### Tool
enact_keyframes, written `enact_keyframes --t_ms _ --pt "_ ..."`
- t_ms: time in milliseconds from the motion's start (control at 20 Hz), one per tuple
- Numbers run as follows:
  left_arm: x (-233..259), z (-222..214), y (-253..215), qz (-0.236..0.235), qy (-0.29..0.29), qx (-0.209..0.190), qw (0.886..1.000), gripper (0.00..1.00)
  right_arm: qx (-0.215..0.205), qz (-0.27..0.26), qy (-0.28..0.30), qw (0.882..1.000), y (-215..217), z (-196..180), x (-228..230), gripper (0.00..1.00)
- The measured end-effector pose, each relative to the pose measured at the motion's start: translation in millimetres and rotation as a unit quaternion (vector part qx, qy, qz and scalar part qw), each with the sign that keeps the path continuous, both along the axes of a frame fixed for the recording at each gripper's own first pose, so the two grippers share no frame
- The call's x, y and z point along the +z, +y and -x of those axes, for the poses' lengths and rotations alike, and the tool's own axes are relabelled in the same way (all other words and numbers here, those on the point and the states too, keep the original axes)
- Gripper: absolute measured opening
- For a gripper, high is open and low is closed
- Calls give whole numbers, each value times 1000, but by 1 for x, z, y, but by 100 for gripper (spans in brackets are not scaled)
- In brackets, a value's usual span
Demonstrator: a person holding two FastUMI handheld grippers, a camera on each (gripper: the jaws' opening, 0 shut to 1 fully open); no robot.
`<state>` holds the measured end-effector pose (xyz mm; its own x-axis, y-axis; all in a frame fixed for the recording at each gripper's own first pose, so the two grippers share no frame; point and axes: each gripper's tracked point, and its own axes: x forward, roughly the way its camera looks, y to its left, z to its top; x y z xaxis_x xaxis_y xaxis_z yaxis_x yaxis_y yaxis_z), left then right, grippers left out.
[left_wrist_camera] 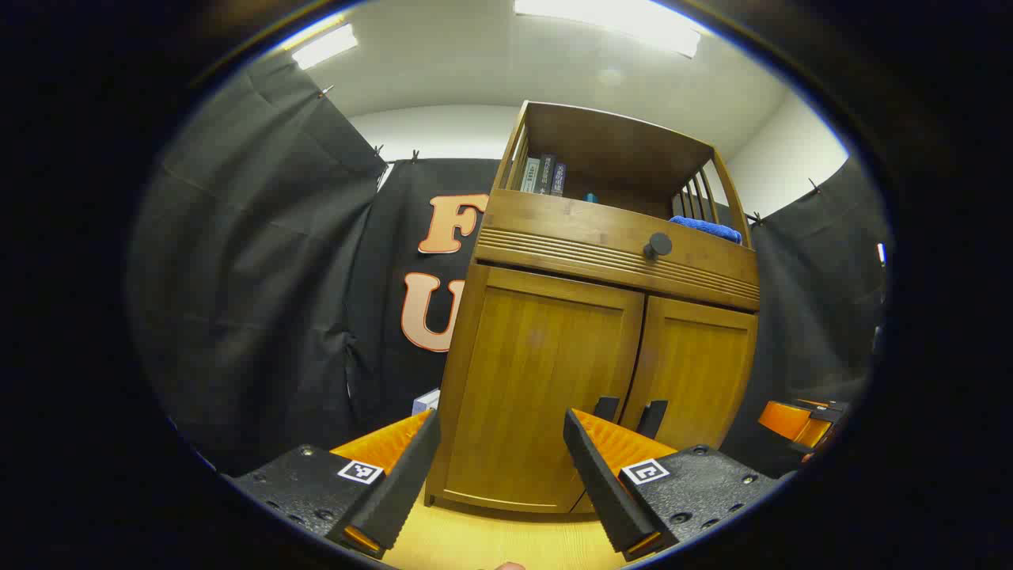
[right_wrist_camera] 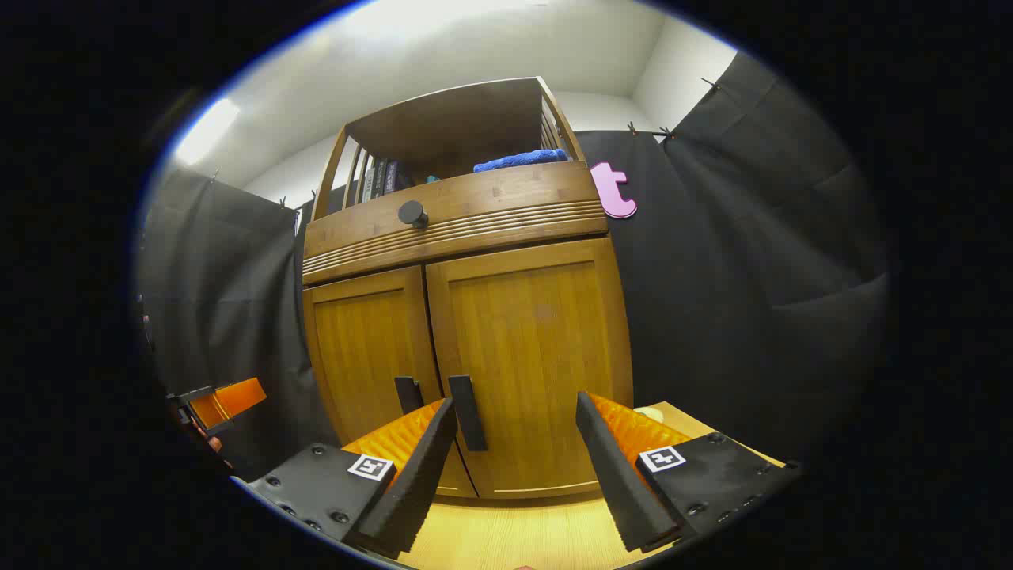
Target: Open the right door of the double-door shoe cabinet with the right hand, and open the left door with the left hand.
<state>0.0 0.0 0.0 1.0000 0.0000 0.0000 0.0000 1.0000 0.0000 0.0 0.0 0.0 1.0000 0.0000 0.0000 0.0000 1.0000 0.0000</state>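
Note:
The wooden shoe cabinet stands in front of me with both doors closed. In the left gripper view the left door (left_wrist_camera: pixel 546 372) is straight ahead and the right door (left_wrist_camera: pixel 696 368) lies beyond it. Two dark vertical handles (left_wrist_camera: pixel 606 408) (left_wrist_camera: pixel 654 417) flank the centre seam. My left gripper (left_wrist_camera: pixel 501 427) is open, short of the left door, holding nothing. In the right gripper view the right door (right_wrist_camera: pixel 538 332) faces me, its handle (right_wrist_camera: pixel 467 412) just beside my near finger. My right gripper (right_wrist_camera: pixel 516 408) is open and holds nothing. The left door (right_wrist_camera: pixel 360 348) carries its own handle (right_wrist_camera: pixel 408 394).
Above the doors runs a drawer with a round dark knob (left_wrist_camera: pixel 658 245) (right_wrist_camera: pixel 412 212). The open shelf on top holds books (left_wrist_camera: pixel 544 176) and a blue cloth (right_wrist_camera: pixel 518 161). Black cloth walls close in on both sides. The cabinet stands on a light wooden floor (right_wrist_camera: pixel 514 530).

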Motion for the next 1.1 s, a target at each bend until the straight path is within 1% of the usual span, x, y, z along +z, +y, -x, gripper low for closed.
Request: enact_keyframes --t_ms 50,100,150,200,350,400,500,550,750,800,850,900,950,1000,1050,1100 --pt "1 0 0 0 -1 1 1000 95 1 1 0 1000 1 0 -1 98" --pt "2 0 0 1 -3 2 1000 95 0 2 0 1000 1 1 0 98" --pt "2 0 2 1 -4 2 1000 95 -1 2 1 1000 0 1 -1 100" --pt "2 1 2 -1 -5 1 1000 92 -2 2 1 1000 -1 0 0 98" --pt "3 -2 -1 -2 -6 -1 1000 92 -8 -3 -2 1000 -4 1 2 98" --pt "3 -2 -1 -1 -5 -2 1000 92 -9 -3 -3 1000 -5 2 2 100" --pt "3 -3 -3 -1 -6 -4 1000 92 -10 -2 -5 1000 -5 2 3 100" --pt "4 -3 -4 -1 -7 -5 1000 92 -9 -2 -4 1000 -4 2 3 97" --pt "4 -3 -4 0 -7 -4 1000 92 -4 -1 -3 1000 -1 2 3 98" --pt "4 -2 -3 -1 -6 -4 1000 92 -3 0 -3 1000 0 3 3 100" --pt "3 -2 -2 -1 -6 -3 1000 92 -2 0 -3 1000 1 2 3 98" --pt "4 -1 -2 -1 -5 -2 1000 95 1 0 -2 1000 2 3 2 98" --pt "4 -1 -1 -1 -5 -1 1000 92 2 0 0 1000 3 2 1 100" --pt "3 -1 0 0 -4 1 1000 95 3 0 2 1000 3 2 1 100" --pt "4 0 1 0 -4 3 1000 92 3 0 1 1000 3 2 0 98" --pt "4 0 3 0 -4 5 1000 92 2 0 0 1000 4 3 1 98"
